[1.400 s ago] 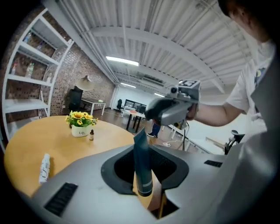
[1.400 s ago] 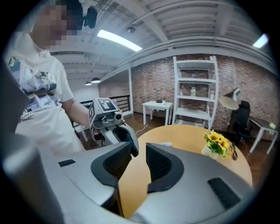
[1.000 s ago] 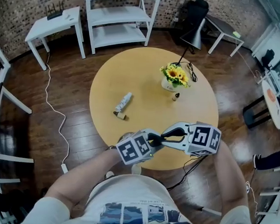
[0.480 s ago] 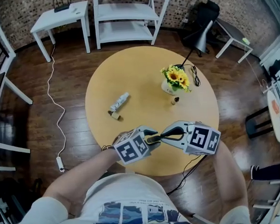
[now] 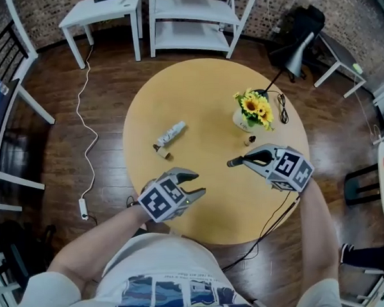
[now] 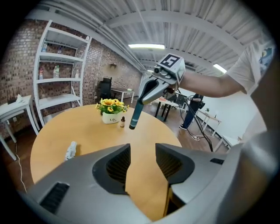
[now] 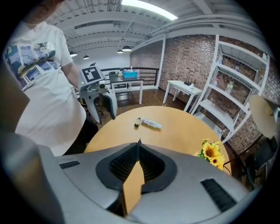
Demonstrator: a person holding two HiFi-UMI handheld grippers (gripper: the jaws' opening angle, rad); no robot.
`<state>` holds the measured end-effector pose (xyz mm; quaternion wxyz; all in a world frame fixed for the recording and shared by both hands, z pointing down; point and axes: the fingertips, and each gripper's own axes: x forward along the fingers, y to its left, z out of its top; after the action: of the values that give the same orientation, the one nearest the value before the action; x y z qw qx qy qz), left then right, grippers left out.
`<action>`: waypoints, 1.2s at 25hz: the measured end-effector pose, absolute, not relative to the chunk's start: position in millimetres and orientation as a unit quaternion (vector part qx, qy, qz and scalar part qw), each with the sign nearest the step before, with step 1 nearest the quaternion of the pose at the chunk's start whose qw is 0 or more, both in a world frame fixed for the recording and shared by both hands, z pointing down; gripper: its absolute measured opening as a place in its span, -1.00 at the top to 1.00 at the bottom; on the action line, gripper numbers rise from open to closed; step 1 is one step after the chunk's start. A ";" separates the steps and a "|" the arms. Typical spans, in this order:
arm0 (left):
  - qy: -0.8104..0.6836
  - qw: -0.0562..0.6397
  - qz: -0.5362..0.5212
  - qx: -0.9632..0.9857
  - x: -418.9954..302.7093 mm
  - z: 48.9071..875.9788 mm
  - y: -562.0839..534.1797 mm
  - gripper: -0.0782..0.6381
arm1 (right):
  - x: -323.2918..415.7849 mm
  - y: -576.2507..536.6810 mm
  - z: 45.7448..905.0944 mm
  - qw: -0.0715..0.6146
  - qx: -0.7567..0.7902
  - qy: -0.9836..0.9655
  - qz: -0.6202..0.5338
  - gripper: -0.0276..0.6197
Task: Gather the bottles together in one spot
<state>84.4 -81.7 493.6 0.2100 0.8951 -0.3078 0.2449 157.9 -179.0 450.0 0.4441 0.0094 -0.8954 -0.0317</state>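
Task looked barely begun: bottles not yet gathered. White bottle lay on its side, left of centre on the round table, w/ a small brown bottle-like item just beside its lower end (too small to tell exactly what). Tiny dark dropper bottle stood upright, well apart from those two, just beside the sunflower pot. Still to do: pick, carry, set all together.

L gripper hovered over the table's near edge. Its jaws were apart & had just been opening, w/ only bare tabletop btwn them. R gripper had jaws pressed together, empty, tips nr the dropper bottle.

Materials:
- Tabletop: smooth, pale wood, matte.
- White bottle: slim, cylindrical, prob. plastic, likely to roll.
- Dropper bottle: dark, glass-like, narrow.
- Pot: white, rounded, ceramic-looking.
- Jaw pads: black, ribbed.
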 end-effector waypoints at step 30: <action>-0.352 0.299 0.242 0.853 52.4 517.8 -77.8 0.27 | 183.6 -357.4 573.9 0.471 0.122 -0.873 0.042 0.84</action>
<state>52.4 -77.8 517.8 0.2994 0.8534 -0.3518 0.2416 183.6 -357.4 573.9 0.4709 0.1217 -0.8728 0.0417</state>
